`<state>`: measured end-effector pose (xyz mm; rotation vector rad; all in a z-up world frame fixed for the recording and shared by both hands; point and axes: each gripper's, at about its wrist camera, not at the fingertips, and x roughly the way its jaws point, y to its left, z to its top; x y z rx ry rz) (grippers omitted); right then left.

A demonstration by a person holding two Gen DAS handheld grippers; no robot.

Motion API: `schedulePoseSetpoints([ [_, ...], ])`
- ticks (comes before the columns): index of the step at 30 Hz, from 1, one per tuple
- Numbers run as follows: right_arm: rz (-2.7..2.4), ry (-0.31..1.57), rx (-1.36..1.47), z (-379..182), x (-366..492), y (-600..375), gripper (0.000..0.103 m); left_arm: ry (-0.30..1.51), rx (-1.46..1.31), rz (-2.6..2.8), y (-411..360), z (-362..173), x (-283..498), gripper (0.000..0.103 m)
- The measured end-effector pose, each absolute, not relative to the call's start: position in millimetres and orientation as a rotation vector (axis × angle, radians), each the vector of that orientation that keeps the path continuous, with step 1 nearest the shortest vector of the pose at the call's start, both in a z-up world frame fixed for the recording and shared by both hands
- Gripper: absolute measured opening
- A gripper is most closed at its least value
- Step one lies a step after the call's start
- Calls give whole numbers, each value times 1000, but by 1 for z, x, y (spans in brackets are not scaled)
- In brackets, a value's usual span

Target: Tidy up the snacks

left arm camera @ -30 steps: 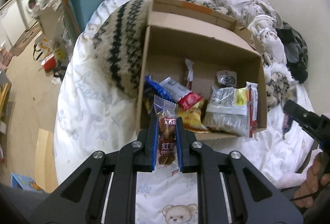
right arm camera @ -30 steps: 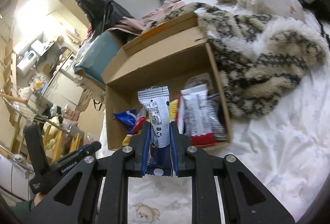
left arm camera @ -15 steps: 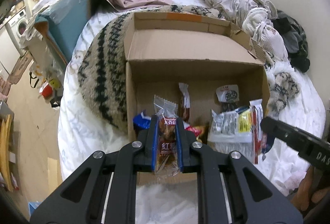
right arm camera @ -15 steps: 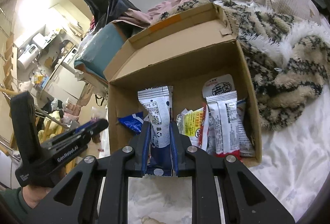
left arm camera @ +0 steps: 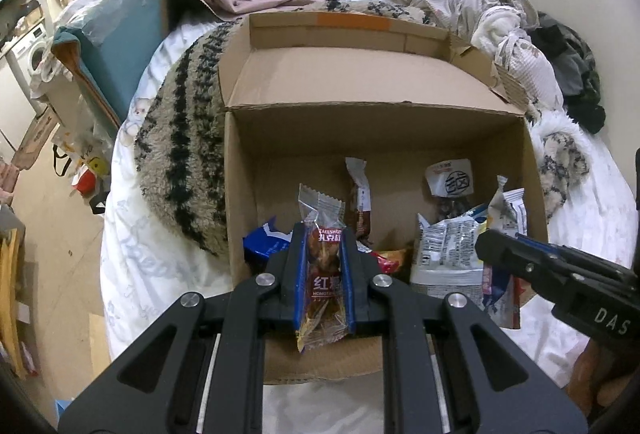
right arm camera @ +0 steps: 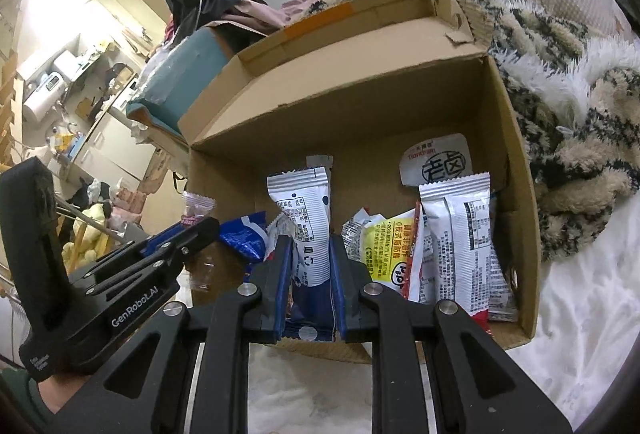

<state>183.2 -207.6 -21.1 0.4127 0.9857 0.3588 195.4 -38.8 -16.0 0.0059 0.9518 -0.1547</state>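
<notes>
A bed [left arm camera: 160,266] w/ white printed sheet takes up most of both views; laundry is heaped at its far end, a striped fleece blanket [left arm camera: 180,154] is pressed against the box's left wall. An open cardboard box [left arm camera: 236,194] sits on the sheet, far flap folded back. Its far half is bare cardboard floor, so open room is seen there; snack packs are crowded along the near wall and right side. Near rim lies just below both grippers' tips.

Inside, a silver pack w/ red end [right arm camera: 464,234] is stood against the right wall, a yellow-labelled pack [right arm camera: 390,246] beside it, a blue pack [left arm camera: 266,242] in the near-left corner, a round-logo pouch [left arm camera: 450,180] and a slim brown pack [left arm camera: 358,194] leaned on the back wall.

Left gripper [left arm camera: 323,274] is angled down over the near rim, jaws narrow, clamped on a clear-wrapped brown snack w/ red label [left arm camera: 322,266], upright. Right gripper [right arm camera: 310,274] is angled down likewise, jaws narrow, clamped on a silver-and-navy snack pack [right arm camera: 304,218], top end up. The 2 grippers are held side by side, near each other, each in a hand partly seen at frame edge.
</notes>
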Motion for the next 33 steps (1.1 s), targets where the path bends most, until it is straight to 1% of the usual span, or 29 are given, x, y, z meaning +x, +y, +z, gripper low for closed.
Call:
schedulePoseSetpoints([
  [8, 352, 961, 436, -16, 184, -212, 20, 924, -18, -155, -36, -11, 195, 13],
  [11, 342, 950, 453, -16, 182, -216, 23, 915, -16, -160, -38, -8, 194, 15],
  [12, 337, 946, 464, -15, 182, -219, 23, 909, -7, -156, -39, -8, 193, 21],
  [13, 333, 942, 472, -15, 182, -219, 23, 902, -1, -155, -40, -7, 191, 31],
  [15, 337, 941, 492, -15, 183, -222, 23, 885, -2, -152, -40, -5, 189, 40],
  [17, 348, 937, 505, -13, 183, -225, 23, 868, -16, -153, -39, -1, 187, 45],
  [18, 348, 931, 506, -11, 182, -225, 23, 862, -20, -152, -38, 0, 187, 53],
  [19, 346, 921, 505, -10, 182, -225, 24, 858, -21, -151, -38, 2, 186, 65],
  [20, 347, 913, 502, -7, 181, -226, 26, 844, -22, -142, -36, 4, 185, 70],
  [21, 347, 908, 500, -6, 181, -226, 38, 831, -23, -136, -35, 6, 183, 77],
  [22, 348, 895, 501, -3, 180, -227, 63, 820, -22, -131, -34, 8, 182, 80],
  [24, 330, 853, 508, 3, 176, -231, 87, 805, -23, -123, -31, 13, 179, 82],
  [26, 315, 807, 496, 12, 172, -233, 87, 792, -30, -107, -27, 17, 177, 82],
  [29, 303, 786, 480, 25, 169, -235, 88, 765, -61, -98, -18, 27, 170, 82],
  [33, 249, 741, 453, 42, 155, -244, 98, 695, -70, -71, -8, 44, 153, 82],
])
